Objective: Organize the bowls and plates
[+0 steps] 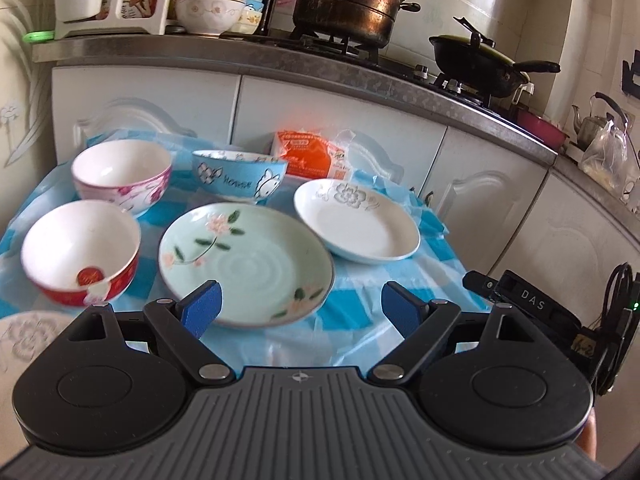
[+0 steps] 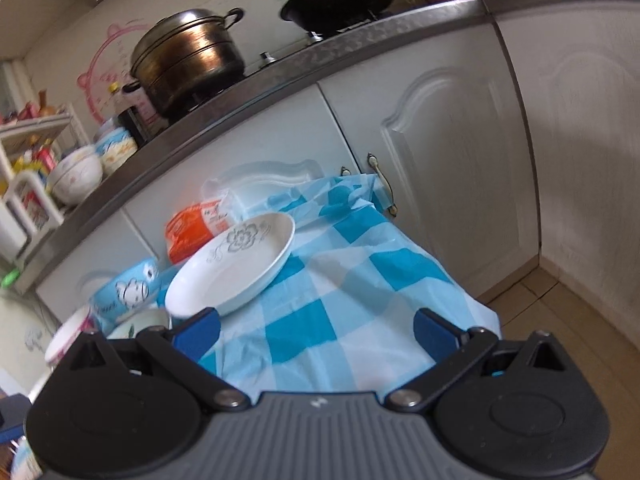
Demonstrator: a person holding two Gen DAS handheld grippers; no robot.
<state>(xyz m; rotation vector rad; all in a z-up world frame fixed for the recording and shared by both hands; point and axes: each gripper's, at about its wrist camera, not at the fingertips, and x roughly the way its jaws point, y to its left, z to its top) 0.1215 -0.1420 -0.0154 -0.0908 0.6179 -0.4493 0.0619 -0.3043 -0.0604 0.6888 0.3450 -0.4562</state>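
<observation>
On the blue-checked cloth (image 1: 360, 304) lie a pale green flowered plate (image 1: 248, 264) and a white plate with a grey flower (image 1: 356, 224). Three bowls stand to the left: a red-and-white bowl (image 1: 80, 252), a pink-flowered bowl (image 1: 122, 174) and a blue cartoon bowl (image 1: 240, 174). My left gripper (image 1: 300, 310) is open, just above the near rim of the green plate, holding nothing. My right gripper (image 2: 316, 332) is open over bare cloth (image 2: 352, 288), with the white plate (image 2: 232, 268) just ahead to its left and the blue bowl (image 2: 124, 292) beyond that.
An orange packet (image 1: 310, 156) lies behind the plates against white cabinet doors (image 1: 320, 112). The counter above carries a steel pot (image 1: 348, 4), a black wok (image 1: 480, 60) and stacked bowls (image 1: 212, 8). The other gripper's black body (image 1: 528, 304) shows at the right. Tiled floor (image 2: 560, 312) lies right of the table.
</observation>
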